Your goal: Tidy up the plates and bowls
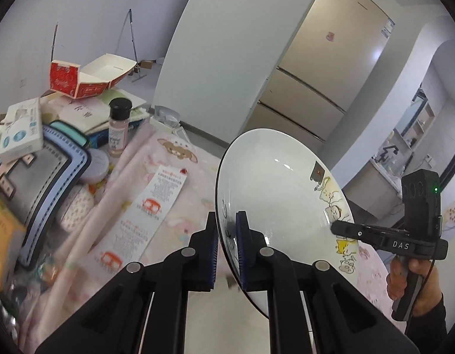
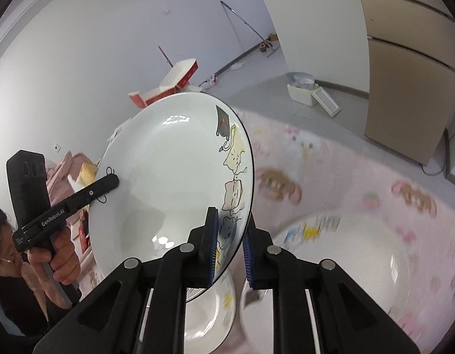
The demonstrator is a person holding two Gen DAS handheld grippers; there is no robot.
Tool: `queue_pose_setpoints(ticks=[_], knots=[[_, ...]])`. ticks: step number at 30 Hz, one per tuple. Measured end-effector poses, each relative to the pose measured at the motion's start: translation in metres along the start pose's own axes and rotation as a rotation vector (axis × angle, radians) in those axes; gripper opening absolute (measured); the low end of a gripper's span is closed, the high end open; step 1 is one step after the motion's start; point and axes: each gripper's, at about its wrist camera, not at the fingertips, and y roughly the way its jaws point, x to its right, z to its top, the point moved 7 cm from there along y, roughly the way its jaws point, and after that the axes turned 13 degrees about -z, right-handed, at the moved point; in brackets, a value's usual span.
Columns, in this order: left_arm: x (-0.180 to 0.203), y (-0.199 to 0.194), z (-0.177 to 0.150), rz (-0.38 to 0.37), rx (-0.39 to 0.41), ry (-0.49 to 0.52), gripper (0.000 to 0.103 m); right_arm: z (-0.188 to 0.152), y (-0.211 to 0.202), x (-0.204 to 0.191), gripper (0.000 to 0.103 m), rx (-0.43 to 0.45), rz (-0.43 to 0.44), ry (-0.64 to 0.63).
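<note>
A white plate (image 1: pixel 280 183) with cartoon cats along its black-edged rim hangs tilted in the air above the pink cloth (image 1: pixel 180 171). My left gripper (image 1: pixel 226 216) is shut on its near rim. My right gripper (image 1: pixel 339 226), held by a hand, grips the opposite rim. In the right wrist view the same plate (image 2: pixel 168 183) sits between the pads of my right gripper (image 2: pixel 231 224), and my left gripper (image 2: pixel 113 180) pinches the far edge. Below lie a second white plate (image 2: pixel 209 318) and a large white bowl (image 2: pixel 360 250), both blurred.
Clutter fills the table's left side: a spice bottle (image 1: pixel 118 126), a red and white carton (image 1: pixel 80 79), a tissue box (image 1: pixel 21 129) and a printed paper slip (image 1: pixel 156 206). A beige fridge (image 1: pixel 324 67) stands behind. A white box (image 2: pixel 304 88) sits on the floor.
</note>
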Motion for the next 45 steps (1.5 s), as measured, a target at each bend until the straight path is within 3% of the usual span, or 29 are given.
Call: queue_pose_setpoints(ticks=[5, 15, 30, 45], knots=[[-0.003, -0.023, -0.029, 0.016, -0.013, 0.002, 0.011, -0.038, -0.005, -0.017, 0.016, -0.055, -0.022, -0.024], [-0.027, -0.042, -0.064, 0.030, -0.030, -0.051, 0.011, -0.078, 0.016, -0.045, 0.022, -0.165, -0.073, -0.055], [-0.034, -0.019, -0.087, -0.020, -0.079, -0.076, 0.010, -0.113, 0.046, -0.029, 0.023, -0.295, -0.135, -0.046], [-0.051, -0.016, -0.094, 0.012, -0.076, -0.101, 0.010, -0.115, 0.052, -0.039, 0.023, -0.305, -0.176, -0.140]])
